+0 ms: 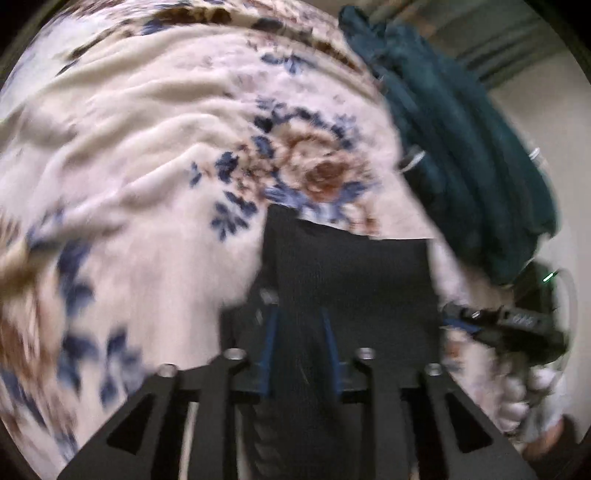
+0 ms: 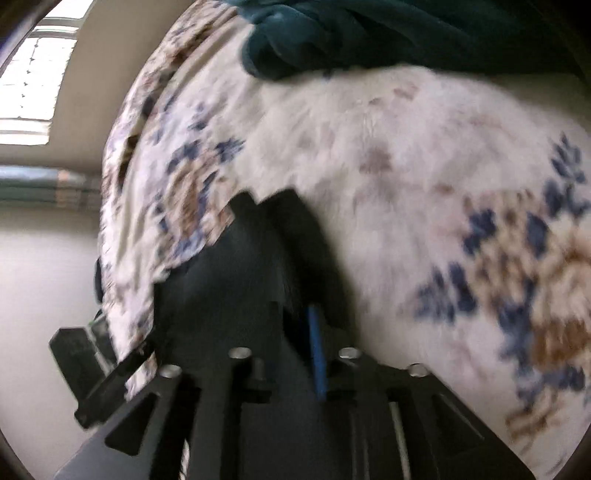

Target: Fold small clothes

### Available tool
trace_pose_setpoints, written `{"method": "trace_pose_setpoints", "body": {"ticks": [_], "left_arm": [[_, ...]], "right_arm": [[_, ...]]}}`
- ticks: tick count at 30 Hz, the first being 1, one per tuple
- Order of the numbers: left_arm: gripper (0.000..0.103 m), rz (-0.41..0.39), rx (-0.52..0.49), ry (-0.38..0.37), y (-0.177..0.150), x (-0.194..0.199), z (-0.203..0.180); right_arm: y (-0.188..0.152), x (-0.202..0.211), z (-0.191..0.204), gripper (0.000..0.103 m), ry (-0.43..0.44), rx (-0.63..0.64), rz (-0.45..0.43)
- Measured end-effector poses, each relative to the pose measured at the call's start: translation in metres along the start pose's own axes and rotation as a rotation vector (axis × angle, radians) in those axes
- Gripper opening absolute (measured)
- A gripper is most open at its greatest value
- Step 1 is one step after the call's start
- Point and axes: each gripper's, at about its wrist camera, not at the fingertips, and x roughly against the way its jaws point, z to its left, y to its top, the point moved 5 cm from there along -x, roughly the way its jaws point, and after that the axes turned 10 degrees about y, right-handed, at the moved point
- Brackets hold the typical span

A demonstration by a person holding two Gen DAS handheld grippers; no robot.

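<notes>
A black ribbed garment lies as a flat rectangle with a straight far edge on a floral blanket. My left gripper hangs over its near part. The blue pads stand apart, with black cloth showing in the gap and nothing pinched. In the right wrist view the same garment fills the lower middle. My right gripper is over it, with one blue pad clear and the other finger lost against the dark cloth. From the left wrist view the right gripper sits at the garment's right edge, held by a gloved hand.
A heap of dark teal cloth lies along the blanket's far right side, and it is seen again as teal cloth at the top of the right wrist view. The blanket drops off at its left edge toward a pale wall and a window. Both views are blurred.
</notes>
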Motion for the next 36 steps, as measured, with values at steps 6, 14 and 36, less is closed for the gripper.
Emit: {"method": "trace_pose_setpoints", "body": {"ticks": [6, 14, 36], "left_arm": [[0.036, 0.08, 0.131, -0.123, -0.102, 0.026, 0.007], [0.009, 0.054, 0.154, 0.02, -0.158, 0.02, 0.031], [0.085, -0.143, 0.792, -0.23, -0.223, 0.005, -0.003]], "right_arm": [[-0.102, 0.032, -0.025, 0.045, 0.029, -0.015, 0.114], [-0.166, 0.008, -0.076, 0.022, 0.07, -0.162, 0.096], [-0.034, -0.012, -0.021, 0.091, 0.17, 0.045, 0.153]]}}
